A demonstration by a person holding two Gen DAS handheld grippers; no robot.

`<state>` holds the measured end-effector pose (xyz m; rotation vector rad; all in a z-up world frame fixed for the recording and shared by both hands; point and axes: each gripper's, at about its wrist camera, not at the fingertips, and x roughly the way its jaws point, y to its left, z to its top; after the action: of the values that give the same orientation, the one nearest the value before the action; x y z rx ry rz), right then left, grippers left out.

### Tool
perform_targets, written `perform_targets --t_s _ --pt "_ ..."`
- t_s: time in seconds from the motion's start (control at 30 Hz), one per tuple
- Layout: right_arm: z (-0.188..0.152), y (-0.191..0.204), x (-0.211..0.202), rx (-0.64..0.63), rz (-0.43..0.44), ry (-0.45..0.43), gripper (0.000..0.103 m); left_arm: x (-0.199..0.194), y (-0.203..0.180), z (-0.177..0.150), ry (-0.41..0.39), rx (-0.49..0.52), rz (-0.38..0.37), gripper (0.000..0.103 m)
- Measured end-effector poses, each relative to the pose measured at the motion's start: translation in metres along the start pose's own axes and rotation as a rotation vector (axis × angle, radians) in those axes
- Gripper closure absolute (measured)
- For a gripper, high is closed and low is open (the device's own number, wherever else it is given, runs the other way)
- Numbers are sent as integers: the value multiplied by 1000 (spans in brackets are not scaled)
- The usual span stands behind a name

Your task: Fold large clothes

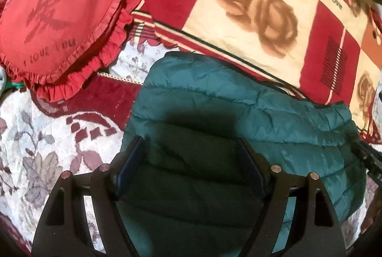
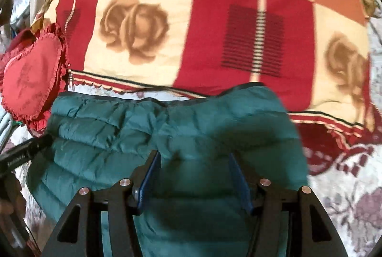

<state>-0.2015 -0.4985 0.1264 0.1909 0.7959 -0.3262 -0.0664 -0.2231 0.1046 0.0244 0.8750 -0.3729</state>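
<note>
A teal quilted puffer jacket (image 1: pixel 238 109) lies folded on the bed, its stitched bands running across. My left gripper (image 1: pixel 189 140) hovers over the jacket's left part, open wide, with no fabric pinched between its blue pads. In the right wrist view the same jacket (image 2: pixel 114 128) fills the lower middle. My right gripper (image 2: pixel 193 154) is open over the jacket's right part, with only the jacket's surface showing beneath the gap. The black body of the left gripper (image 2: pixel 21 154) pokes in at the left edge of that view.
A red heart-shaped frilled pillow (image 1: pixel 55 25) lies to the left of the jacket. A red and cream blanket with rose prints (image 1: pixel 250 18) lies folded just behind it. A floral bed cover (image 1: pixel 35 137) spreads beneath everything.
</note>
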Motion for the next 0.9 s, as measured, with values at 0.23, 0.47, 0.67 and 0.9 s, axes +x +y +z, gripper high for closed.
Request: perform_targets --t_s 0.23,0.47,0.67,0.9 --pt "-13 -34 19 42 -69 35 46 20 -5 2 32 14 25 24" --pt "-23 -51 61 94 -93 62 41 48 2 3 65 17 34 22" --pt "-17 -48 50 88 -131 81 39 52 6 2 71 18 34 19" --pt "-2 15 -11 -5 -4 -23 39 49 8 0 67 15 31 19"
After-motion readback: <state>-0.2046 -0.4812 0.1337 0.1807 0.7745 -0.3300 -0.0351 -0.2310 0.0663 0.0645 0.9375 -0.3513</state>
